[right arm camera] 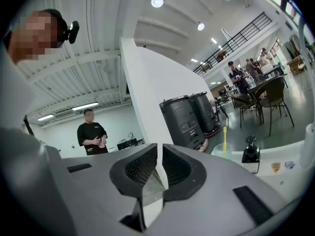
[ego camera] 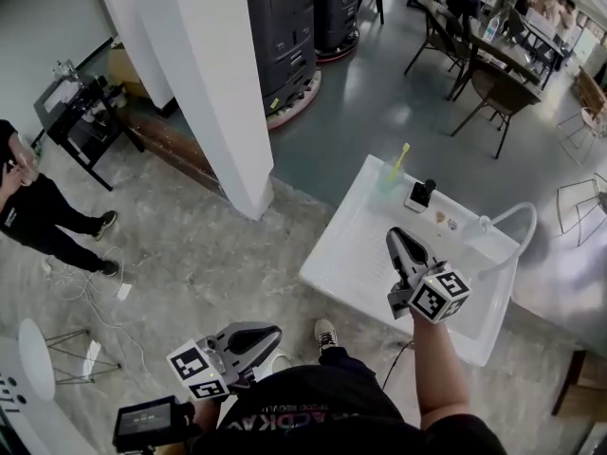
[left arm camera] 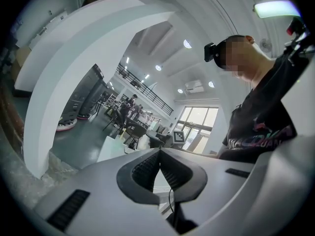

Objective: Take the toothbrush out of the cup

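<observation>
A yellow toothbrush (ego camera: pixel 402 157) stands tilted in a pale green cup (ego camera: pixel 388 181) at the far corner of the white table (ego camera: pixel 351 254). My right gripper (ego camera: pixel 395 238) hovers over the middle of the table, short of the cup, its jaws shut on nothing. In the right gripper view the toothbrush (right arm camera: pixel 225 135) and cup (right arm camera: pixel 224 152) lie ahead and to the right of the right gripper (right arm camera: pixel 160 147). My left gripper (ego camera: pixel 274 332) hangs low off the table's near left side, by my body. In its own view the left gripper (left arm camera: pixel 159 152) is shut and empty.
A black pump bottle (ego camera: pixel 423 194) stands right beside the cup, with small bits (ego camera: pixel 446 221) and a white hose (ego camera: pixel 513 218) further right. A white pillar (ego camera: pixel 204 83) and dark machines (ego camera: pixel 285 27) stand behind the table. Chairs are at the back right. A person (ego camera: pixel 33 207) stands at the left.
</observation>
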The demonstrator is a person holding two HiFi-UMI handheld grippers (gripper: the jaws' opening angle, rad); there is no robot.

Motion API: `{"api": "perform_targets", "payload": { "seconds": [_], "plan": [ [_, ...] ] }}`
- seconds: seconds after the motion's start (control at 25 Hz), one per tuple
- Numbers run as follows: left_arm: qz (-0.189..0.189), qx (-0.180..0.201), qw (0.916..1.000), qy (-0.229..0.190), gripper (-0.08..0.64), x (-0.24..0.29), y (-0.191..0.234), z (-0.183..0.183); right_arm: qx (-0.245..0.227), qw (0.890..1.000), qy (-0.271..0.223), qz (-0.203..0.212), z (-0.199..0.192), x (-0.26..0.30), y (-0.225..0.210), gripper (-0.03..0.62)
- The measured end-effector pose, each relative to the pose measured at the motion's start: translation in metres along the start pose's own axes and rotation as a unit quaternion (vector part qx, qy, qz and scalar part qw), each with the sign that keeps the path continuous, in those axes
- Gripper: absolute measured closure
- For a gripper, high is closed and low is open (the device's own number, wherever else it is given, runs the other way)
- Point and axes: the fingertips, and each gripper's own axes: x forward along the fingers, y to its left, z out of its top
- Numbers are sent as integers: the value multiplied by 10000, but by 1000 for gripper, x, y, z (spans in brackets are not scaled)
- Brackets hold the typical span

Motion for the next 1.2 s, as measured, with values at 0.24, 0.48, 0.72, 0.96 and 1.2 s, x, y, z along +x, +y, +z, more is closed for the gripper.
{"api": "perform_targets", "payload": {
  "seconds": [0.24,0.48,0.72,0.96,1.2],
  "plan": [
    [275,4,9996,-73,552,4,11,3,-378,9972,39,-647,8,36,-71,574],
    [675,-65,9975,-178,552,5,20,11,-135,9923,-23,-1231,19,70,-142,566],
    [925,-139,9955,-180,552,10,30,13,96,9887,-72,-1495,20,96,-184,540],
    [1038,-194,9943,-159,552,20,37,12,31,9821,124,-1877,10,122,-218,503],
    [1172,-251,9927,-128,552,25,43,11,265,9733,290,-2262,1,137,-254,491]
  ]
}}
